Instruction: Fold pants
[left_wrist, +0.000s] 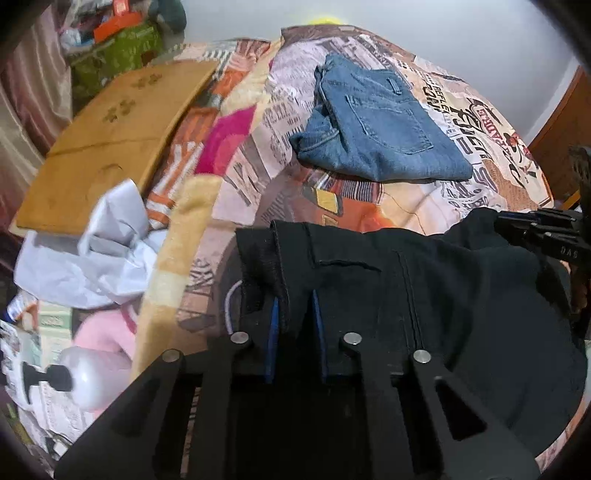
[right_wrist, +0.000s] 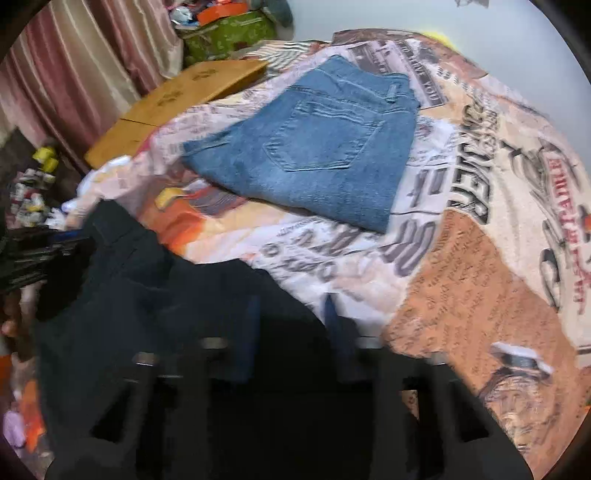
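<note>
A dark pair of pants (left_wrist: 388, 280) lies bunched at the near edge of a bed, directly under both claws; the left gripper (left_wrist: 295, 325) is pinched narrow on a fold of the waistband at the garment's left corner, blue pads pressing the cloth. The right gripper (right_wrist: 291, 325) sits at the opposite edge — its view is blurred, but its fingers appear drawn in on dark fabric. The cloth looks soft, limp and fairly heavy, likely to sag between the two holds; the stitched waistband and seams offer the firmest purchase. Beyond the claws spreads a newsprint-patterned bedspread (left_wrist: 480, 122), with folded blue jeans (left_wrist: 376, 125) well ahead; left of the left claw, crumpled white paper (left_wrist: 96, 254) and a wooden board (left_wrist: 110, 144); farthest — a pale wall (left_wrist: 443, 33).
</note>
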